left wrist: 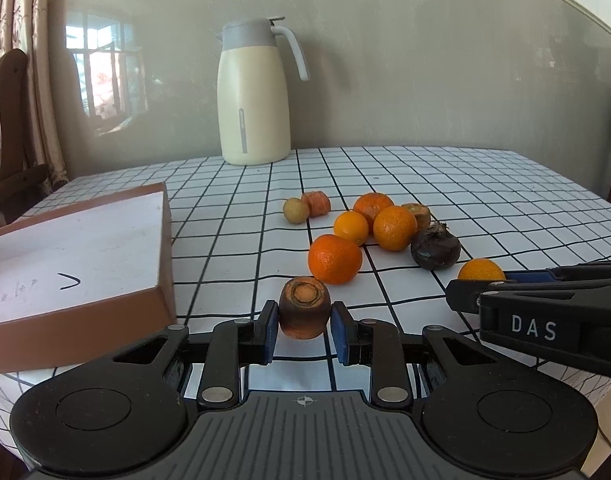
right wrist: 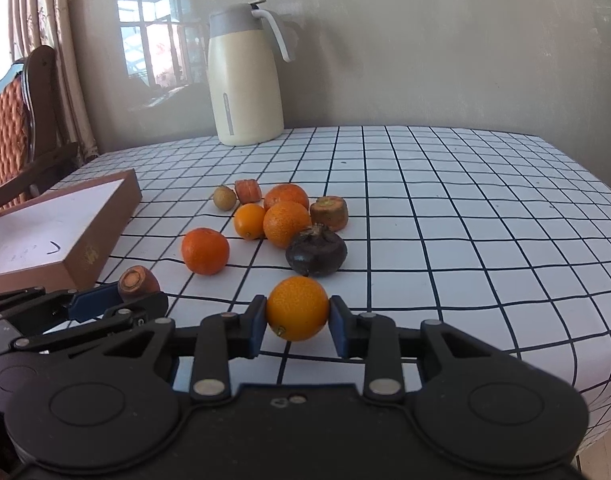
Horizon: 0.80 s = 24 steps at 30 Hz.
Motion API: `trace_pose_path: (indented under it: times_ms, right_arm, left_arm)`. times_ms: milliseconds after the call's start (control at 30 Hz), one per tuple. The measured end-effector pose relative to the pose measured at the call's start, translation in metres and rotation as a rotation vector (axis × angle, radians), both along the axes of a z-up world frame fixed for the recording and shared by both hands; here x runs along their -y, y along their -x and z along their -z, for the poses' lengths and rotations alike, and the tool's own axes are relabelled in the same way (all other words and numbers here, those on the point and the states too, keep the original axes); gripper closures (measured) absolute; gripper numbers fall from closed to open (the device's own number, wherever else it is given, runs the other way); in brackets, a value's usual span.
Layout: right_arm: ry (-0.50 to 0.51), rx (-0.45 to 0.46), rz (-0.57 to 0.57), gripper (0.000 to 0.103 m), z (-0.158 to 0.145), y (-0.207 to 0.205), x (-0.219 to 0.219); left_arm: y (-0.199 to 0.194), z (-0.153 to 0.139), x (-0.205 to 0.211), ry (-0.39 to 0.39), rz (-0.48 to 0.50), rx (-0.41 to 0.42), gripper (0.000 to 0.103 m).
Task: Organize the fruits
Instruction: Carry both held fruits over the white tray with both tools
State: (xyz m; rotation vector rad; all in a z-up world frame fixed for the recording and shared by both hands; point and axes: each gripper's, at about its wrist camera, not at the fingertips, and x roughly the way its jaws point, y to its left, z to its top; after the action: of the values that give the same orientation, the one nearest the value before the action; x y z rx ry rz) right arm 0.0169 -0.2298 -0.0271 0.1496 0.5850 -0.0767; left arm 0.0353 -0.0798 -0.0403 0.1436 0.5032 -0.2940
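Note:
My left gripper (left wrist: 304, 322) is shut on a carrot stub (left wrist: 304, 307), held just above the checked tablecloth; it also shows in the right wrist view (right wrist: 138, 282). My right gripper (right wrist: 296, 318) is shut on a small yellow-orange citrus (right wrist: 296, 307), also seen in the left wrist view (left wrist: 481, 270). Ahead lie a mandarin (left wrist: 335, 258), several more oranges (left wrist: 394, 227), a dark mangosteen (left wrist: 435, 248), a longan (left wrist: 295, 211) and two carrot pieces (left wrist: 316, 203). A shallow brown box (left wrist: 161, 240) with a white inside lies at the left.
A cream thermos jug (left wrist: 254, 96) stands at the back by the wall. A wooden chair (right wrist: 21, 128) and curtains are at the far left. The table edge (right wrist: 585, 360) falls off at the right.

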Motion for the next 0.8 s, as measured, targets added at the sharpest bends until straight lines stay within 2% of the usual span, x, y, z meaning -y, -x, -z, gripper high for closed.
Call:
trace_pose_path:
  times_ms: [367, 567, 800]
  right_arm:
    - [-0.019, 0.112, -0.114, 0.079, -0.02, 0.021, -0.018]
    - [-0.031, 0.191, -0.205, 0.079, -0.031, 0.021, -0.039]
    - [-0.05, 0.227, -0.288, 0.079, -0.035, 0.011, -0.067]
  left_arm:
    - [0.024, -0.025, -0.041, 0.035, -0.028, 0.066, 0.074]
    - [0.031, -0.038, -0.078, 0.062, -0.093, 0.117, 0.074]
    - [0.031, -0.044, -0.122, 0.082, -0.207, 0.152, 0.074]
